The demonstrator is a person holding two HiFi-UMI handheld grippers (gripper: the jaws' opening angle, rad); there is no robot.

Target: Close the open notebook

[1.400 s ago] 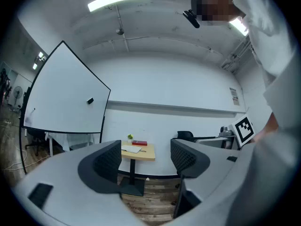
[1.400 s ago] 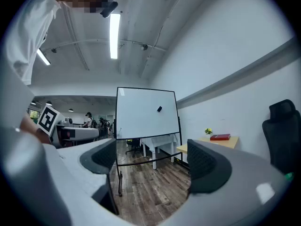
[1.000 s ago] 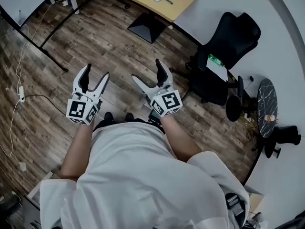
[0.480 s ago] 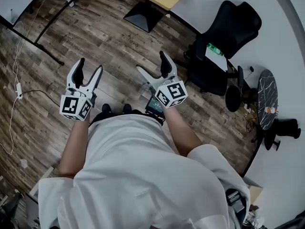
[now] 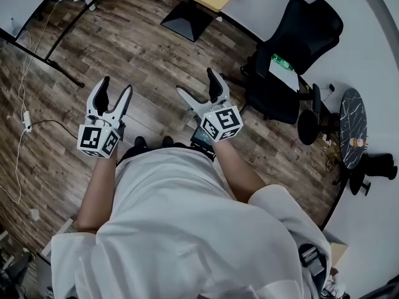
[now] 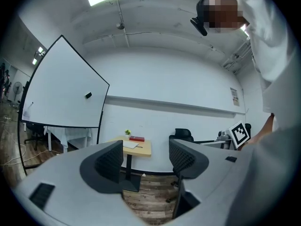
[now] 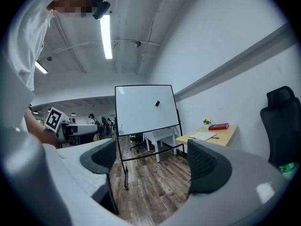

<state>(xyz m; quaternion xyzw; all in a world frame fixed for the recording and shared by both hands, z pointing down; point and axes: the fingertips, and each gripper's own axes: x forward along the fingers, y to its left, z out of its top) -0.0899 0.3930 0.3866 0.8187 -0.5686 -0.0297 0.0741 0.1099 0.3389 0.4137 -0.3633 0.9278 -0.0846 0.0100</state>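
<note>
The open notebook (image 6: 130,145) lies white and flat on a yellow desk (image 6: 142,148) at the far wall, several steps away. The right gripper view shows this notebook (image 7: 203,136) too, and the head view shows only a sliver of it at the top edge. I hold both grippers level in front of my body, above the wooden floor. The jaws of my left gripper (image 5: 115,91) stand wide and are closing a little, with nothing between them. My right gripper (image 5: 196,85) is open and empty. Neither gripper is near the notebook.
A red book (image 6: 137,139) and a small plant (image 6: 127,132) share the desk. A black office chair (image 5: 299,42) stands to the right of it, and a round dark side table (image 5: 350,132) further right. A whiteboard on a stand (image 6: 61,88) is to the left. Cables (image 5: 25,117) trail over the floor.
The head view has tilted, so the desk has slid up to the top edge. My right gripper has shifted a little and sunk. The left gripper has stayed put, with its jaws slightly narrower.
</note>
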